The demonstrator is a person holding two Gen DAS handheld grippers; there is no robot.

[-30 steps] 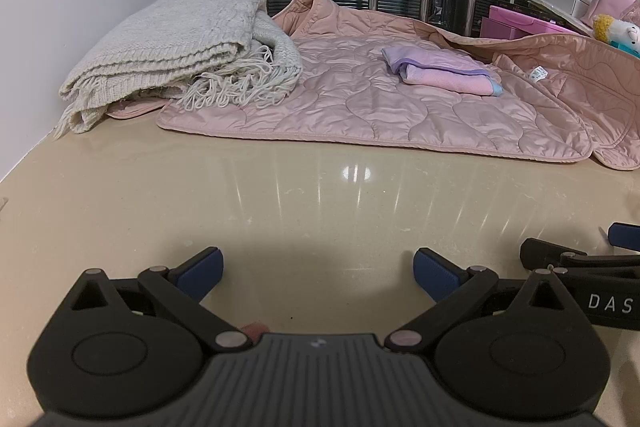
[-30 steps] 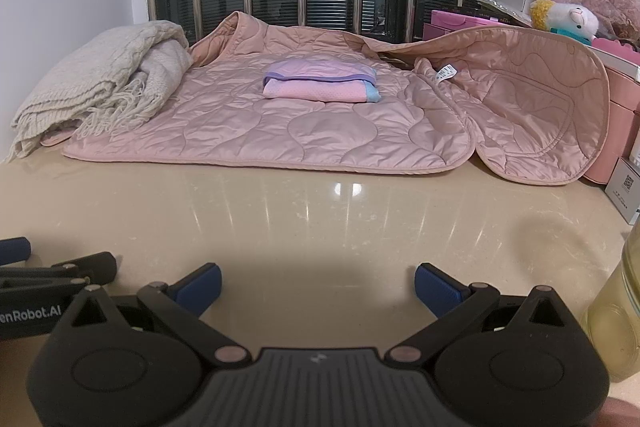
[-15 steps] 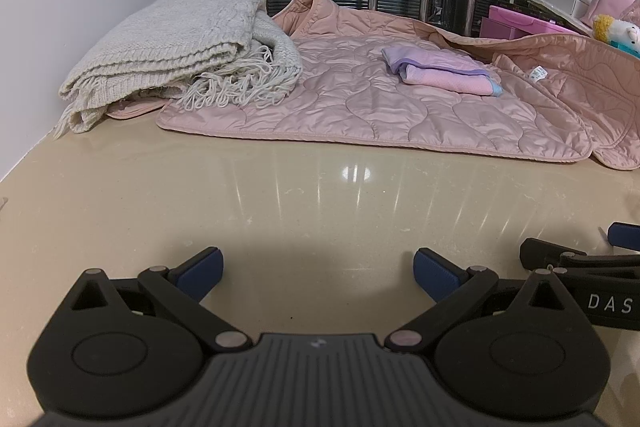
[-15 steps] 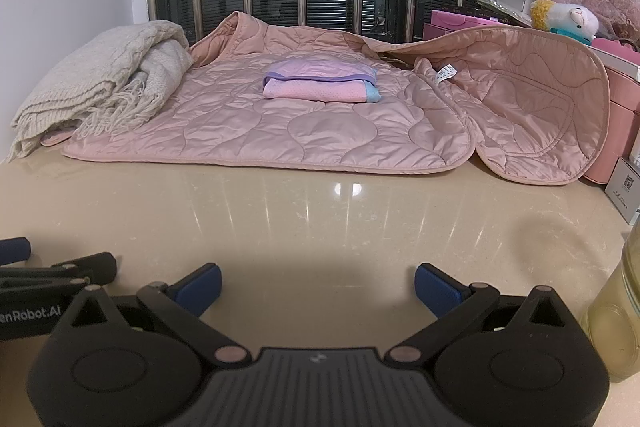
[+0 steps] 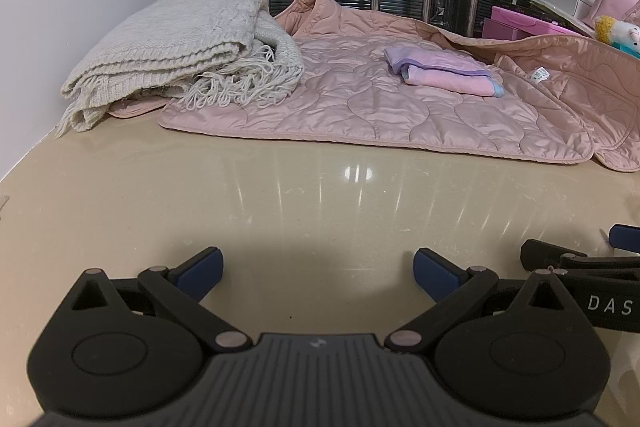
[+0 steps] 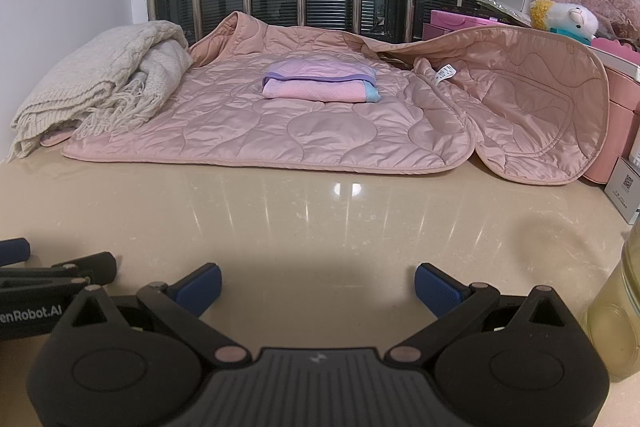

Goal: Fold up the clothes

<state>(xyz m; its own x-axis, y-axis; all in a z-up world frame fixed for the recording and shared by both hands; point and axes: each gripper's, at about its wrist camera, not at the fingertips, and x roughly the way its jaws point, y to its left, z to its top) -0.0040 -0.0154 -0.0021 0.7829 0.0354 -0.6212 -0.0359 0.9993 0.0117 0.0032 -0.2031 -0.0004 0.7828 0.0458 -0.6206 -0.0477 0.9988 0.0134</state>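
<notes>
The left hand-held gripper (image 5: 316,273) sits low over the beige counter (image 5: 320,211), its blue-padded fingers spread wide apart with nothing between them. The right hand-held gripper (image 6: 318,283) is just beside it on the same counter, its fingers likewise spread apart and holding nothing; each one's black linkage shows at the edge of the other's view. Well ahead of both, a pink quilted jacket (image 6: 280,131) lies spread flat on the counter, with one side of it curled up against the pink boxes (image 6: 616,99) ahead and to the right. On top of the jacket, straight ahead of the right hand-held gripper, rests a small folded pink and lilac garment (image 6: 320,83). Ahead and to the left, a folded cream knit scarf with fringe (image 5: 180,51) lies partly over the jacket's edge. A white plush toy (image 6: 568,19) sits on the boxes, and a yellowish translucent bottle (image 6: 616,315) stands just right of the right hand-held gripper.
</notes>
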